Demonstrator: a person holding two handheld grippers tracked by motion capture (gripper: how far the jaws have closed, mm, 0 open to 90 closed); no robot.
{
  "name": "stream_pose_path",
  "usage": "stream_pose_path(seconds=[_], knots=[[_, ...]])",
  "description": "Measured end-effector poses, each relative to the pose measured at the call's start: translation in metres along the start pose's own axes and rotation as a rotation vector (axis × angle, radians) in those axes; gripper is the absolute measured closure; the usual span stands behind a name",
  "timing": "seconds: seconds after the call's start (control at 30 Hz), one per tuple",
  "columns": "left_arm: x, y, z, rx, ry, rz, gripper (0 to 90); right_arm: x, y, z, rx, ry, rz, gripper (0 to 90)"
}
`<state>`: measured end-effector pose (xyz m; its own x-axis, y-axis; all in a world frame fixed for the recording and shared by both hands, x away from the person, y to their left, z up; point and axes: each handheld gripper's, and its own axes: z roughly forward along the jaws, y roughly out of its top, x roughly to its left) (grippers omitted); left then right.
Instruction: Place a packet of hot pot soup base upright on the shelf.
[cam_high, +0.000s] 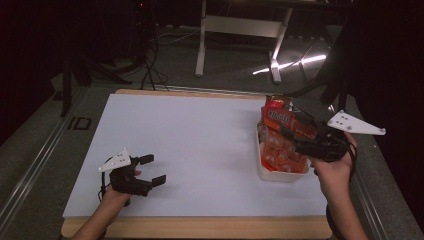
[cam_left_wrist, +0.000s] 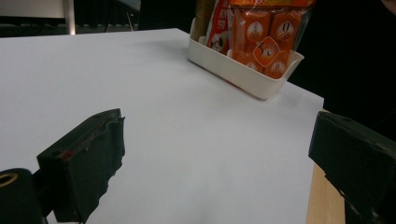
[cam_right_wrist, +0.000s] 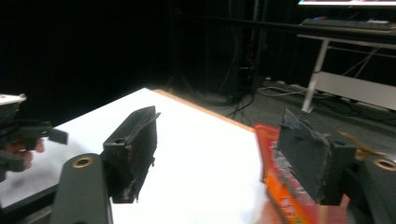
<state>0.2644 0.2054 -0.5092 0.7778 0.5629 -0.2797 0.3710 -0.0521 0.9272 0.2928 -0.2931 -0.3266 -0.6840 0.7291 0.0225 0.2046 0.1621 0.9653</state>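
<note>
We see the right claw (cam_high: 295, 131) hanging over the white bin (cam_high: 280, 175) at the right edge of the counter (cam_high: 190, 145), its jaws spread apart with nothing pinched between them. In the right gripper view the worn pads (cam_right_wrist: 299, 158) stand wide, and an orange snack packet (cam_right_wrist: 280, 186) lies just below and beside the right-hand one, not clamped. We judge that the packet has been let go into the bin, where the orange snack packets (cam_high: 277, 135) stand upright and packed close, the bin's walls keeping them from toppling. In the left gripper view the bin (cam_left_wrist: 243, 70) shows the packets (cam_left_wrist: 266, 42) leaning against one another, rising well above its rim.

The left claw (cam_high: 150, 170) rests low on the near left of the counter, well apart from the bin, jaws released and empty; we take it to be parked out of the way, since the filling is one-handed work. In its own view both pads (cam_left_wrist: 88, 158) frame bare white surface.

The tall packets look tippy, so we would lift the right claw straight up to clear their tops.
</note>
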Motion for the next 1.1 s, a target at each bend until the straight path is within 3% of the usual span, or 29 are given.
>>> stream_pose_path(seconds=[0.1, 0.13, 0.3, 0.5, 0.63, 0.97, 1.1], knots=[[0.0, 0.0, 0.0, 0.002, 0.002, 0.002, 4.1, 0.006, -0.007, 0.007, 0.016, 0.033, 0.006, 25.2], [0.0, 0.0, 0.0, 0.002, 0.001, 0.002, 4.1, 0.008, -0.01, 0.01, 0.022, 0.017, 0.001, 24.6], [0.001, 0.0, -0.001, -0.002, 0.002, -0.002, 4.1, 0.017, -0.029, 0.026, 0.068, 0.045, 0.005, 13.4], [0.001, 0.0, -0.002, -0.002, 0.003, 0.001, 4.1, 0.023, -0.05, 0.043, 0.116, 0.111, 0.028, 11.8], [0.001, 0.0, -0.002, -0.009, 0.003, 0.0, 4.1, 0.03, -0.064, 0.05, 0.115, 0.118, 0.006, 11.3], [0.0, 0.0, -0.003, -0.002, 0.002, 0.008, 4.1, 0.039, -0.09, 0.065, 0.154, 0.15, 0.027, 13.5], [-0.001, 0.0, -0.003, 0.0, 0.002, 0.013, 4.1, 0.043, -0.098, 0.068, 0.158, 0.149, 0.002, 13.7]])
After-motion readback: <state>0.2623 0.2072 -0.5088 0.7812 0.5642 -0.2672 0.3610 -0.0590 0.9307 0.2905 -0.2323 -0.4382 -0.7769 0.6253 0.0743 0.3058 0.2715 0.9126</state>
